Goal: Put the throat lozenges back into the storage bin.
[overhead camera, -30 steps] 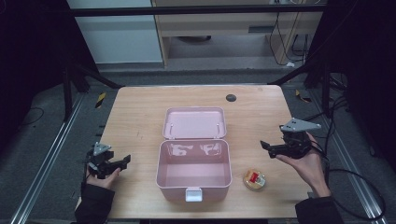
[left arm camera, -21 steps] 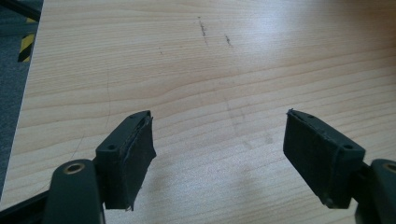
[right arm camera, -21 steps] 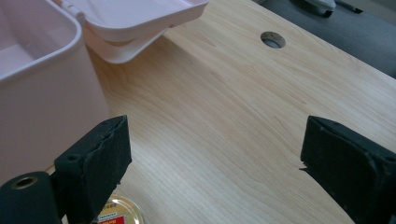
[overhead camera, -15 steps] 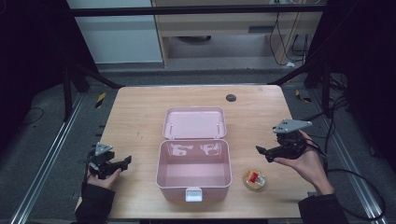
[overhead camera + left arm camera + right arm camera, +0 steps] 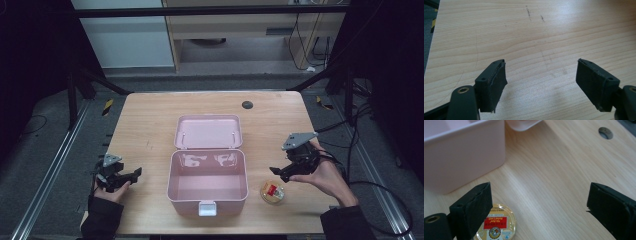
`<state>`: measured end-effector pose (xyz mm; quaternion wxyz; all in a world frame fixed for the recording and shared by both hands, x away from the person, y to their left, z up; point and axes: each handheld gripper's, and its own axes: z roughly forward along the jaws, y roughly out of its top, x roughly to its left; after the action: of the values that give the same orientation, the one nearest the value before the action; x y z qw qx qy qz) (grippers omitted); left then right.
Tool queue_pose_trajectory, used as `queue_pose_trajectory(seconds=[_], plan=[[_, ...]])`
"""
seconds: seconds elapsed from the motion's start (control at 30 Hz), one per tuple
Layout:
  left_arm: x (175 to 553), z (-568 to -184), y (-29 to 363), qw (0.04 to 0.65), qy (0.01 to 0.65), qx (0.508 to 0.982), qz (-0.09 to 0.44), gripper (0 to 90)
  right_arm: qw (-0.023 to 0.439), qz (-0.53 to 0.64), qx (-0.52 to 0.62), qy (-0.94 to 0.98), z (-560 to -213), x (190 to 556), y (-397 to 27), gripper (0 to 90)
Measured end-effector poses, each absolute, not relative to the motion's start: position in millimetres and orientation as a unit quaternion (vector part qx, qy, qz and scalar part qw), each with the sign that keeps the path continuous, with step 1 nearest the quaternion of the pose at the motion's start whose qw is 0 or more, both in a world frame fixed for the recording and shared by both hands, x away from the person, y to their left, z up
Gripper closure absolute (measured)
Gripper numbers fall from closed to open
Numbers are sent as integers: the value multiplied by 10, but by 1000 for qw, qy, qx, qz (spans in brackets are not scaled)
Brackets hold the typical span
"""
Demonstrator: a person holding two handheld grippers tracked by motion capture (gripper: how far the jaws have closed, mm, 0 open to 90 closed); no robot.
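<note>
Hovering right gripper (image 5: 278,172) just above round tin (image 5: 272,192), jaws just opened wide, empty, left gripper (image 5: 131,175) open, low over table (image 5: 150,125)

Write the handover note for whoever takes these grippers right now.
Right gripper: jaws have just been opening, nothing between them, hovering near the round tin.
Left gripper: open, empty, resting over bare table at the left edge.
Pink box: lid open, inside empty, at the table's middle.
Tin lies on the table right of the box, with a red label on its top.
Done: box opened.
Left, probably: grasp the tin and put it in the box.
</note>
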<state>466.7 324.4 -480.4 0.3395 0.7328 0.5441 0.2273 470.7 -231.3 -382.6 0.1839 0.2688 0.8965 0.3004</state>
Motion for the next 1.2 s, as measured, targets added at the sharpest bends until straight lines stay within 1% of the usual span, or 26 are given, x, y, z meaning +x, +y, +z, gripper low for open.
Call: queue_pose_trajectory(seconds=[0.63,1.2], plan=[[4669,-4806,3240,337,543,736,224,232,124,219,200,947,-4041,4613,-2145,49],[4670,-4806,3236,336,542,737,224,231,90,182,153,967,-4232,4551,-2079,47]])
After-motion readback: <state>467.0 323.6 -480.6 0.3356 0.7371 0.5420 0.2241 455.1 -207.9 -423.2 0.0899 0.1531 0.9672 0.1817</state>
